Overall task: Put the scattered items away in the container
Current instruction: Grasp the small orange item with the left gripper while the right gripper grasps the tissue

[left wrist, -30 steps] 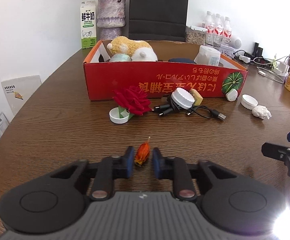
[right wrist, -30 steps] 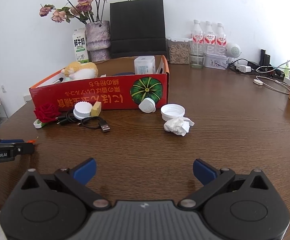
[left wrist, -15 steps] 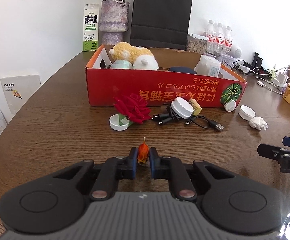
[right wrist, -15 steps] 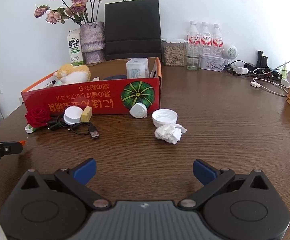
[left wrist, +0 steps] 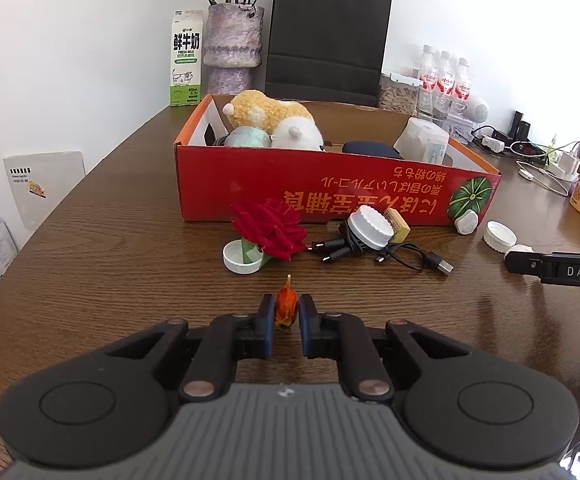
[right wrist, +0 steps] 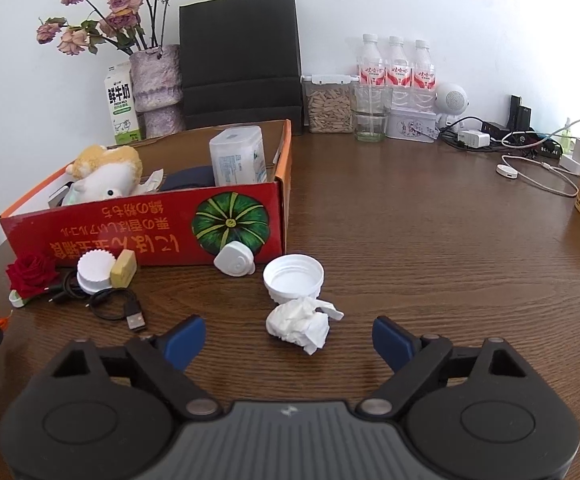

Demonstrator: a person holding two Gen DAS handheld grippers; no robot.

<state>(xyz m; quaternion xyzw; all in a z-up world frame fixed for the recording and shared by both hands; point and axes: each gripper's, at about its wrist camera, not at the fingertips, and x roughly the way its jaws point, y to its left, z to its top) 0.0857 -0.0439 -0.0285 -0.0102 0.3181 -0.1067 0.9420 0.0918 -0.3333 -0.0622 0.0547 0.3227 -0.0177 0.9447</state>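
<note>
Orange dried flower (left wrist: 286, 309) pinched in left tool (left wrist: 286, 326); right tool (right wrist: 288, 340) closing around crumpled tissue (right wrist: 299, 323).

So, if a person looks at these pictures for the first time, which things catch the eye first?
The red cardboard box at the table's middle, with a plush toy inside. A red rose lies before it, and the left gripper pinches a small orange flower, while crumpled tissue lies between the right gripper's closing fingers.

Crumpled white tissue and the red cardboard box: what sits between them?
An upturned white plastic lid, touching the crumpled white tissue, short of the red cardboard box; right wrist view.
</note>
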